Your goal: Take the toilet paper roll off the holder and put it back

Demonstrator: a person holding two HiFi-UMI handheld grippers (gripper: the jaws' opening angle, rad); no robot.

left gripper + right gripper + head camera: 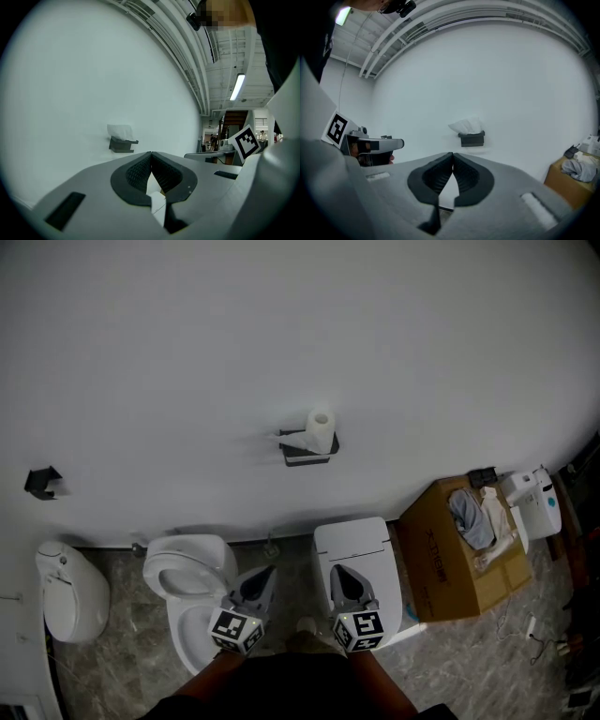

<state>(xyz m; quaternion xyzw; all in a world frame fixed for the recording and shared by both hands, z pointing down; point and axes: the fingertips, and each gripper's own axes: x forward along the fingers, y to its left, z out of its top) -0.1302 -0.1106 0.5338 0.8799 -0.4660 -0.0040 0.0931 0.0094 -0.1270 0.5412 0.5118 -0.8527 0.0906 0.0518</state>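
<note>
A white toilet paper roll (pixel 319 430) stands on a dark holder (pixel 307 454) fixed to the white wall, with a loose sheet hanging to its left. The roll (pixel 119 131) and holder (pixel 122 144) show far off in the left gripper view; the roll (pixel 466 125) and holder (pixel 471 139) show likewise in the right gripper view. My left gripper (pixel 267 574) and right gripper (pixel 339 575) are held low, well short of the wall, both shut and empty. Their jaw tips meet in each gripper view: left gripper (pixel 151 153), right gripper (pixel 453 154).
Below the holder stand a round white toilet (pixel 187 589) and a square white toilet (pixel 361 563). A urinal (pixel 70 592) sits at far left. An open cardboard box (pixel 459 554) with cloth inside is at right, a white device (pixel 532 501) beside it. A small dark bracket (pixel 41 481) hangs on the wall.
</note>
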